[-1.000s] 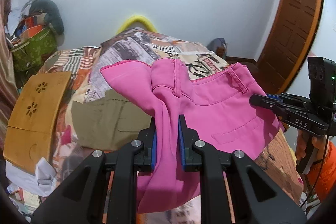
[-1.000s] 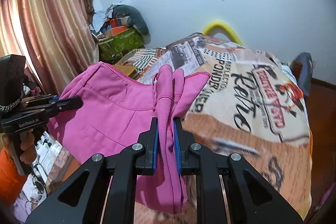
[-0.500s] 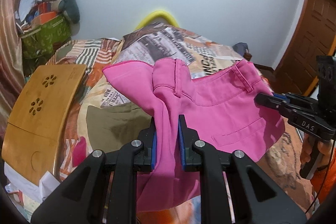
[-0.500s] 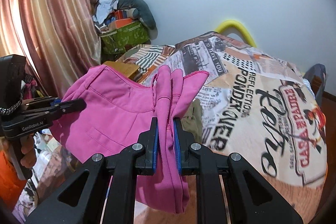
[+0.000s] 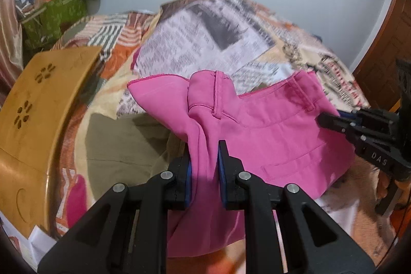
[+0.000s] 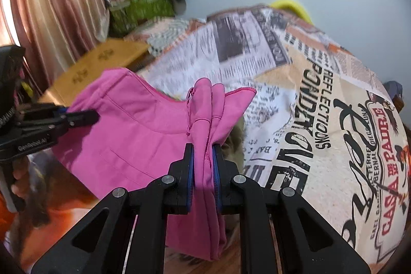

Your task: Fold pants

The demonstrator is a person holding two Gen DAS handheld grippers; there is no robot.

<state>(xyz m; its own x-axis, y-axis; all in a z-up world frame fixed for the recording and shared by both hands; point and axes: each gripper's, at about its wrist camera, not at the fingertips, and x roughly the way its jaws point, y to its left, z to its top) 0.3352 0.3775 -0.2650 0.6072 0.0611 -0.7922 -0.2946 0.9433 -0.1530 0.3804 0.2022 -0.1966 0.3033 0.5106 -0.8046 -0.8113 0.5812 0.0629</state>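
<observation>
I held the pink pants (image 5: 269, 135) up by the waistband above the printed bedspread (image 6: 321, 120), my left gripper (image 5: 204, 166) and right gripper (image 6: 203, 166) each pinching a bunched end. Olive cloth (image 5: 123, 140), possibly another garment, lay beneath.
</observation>
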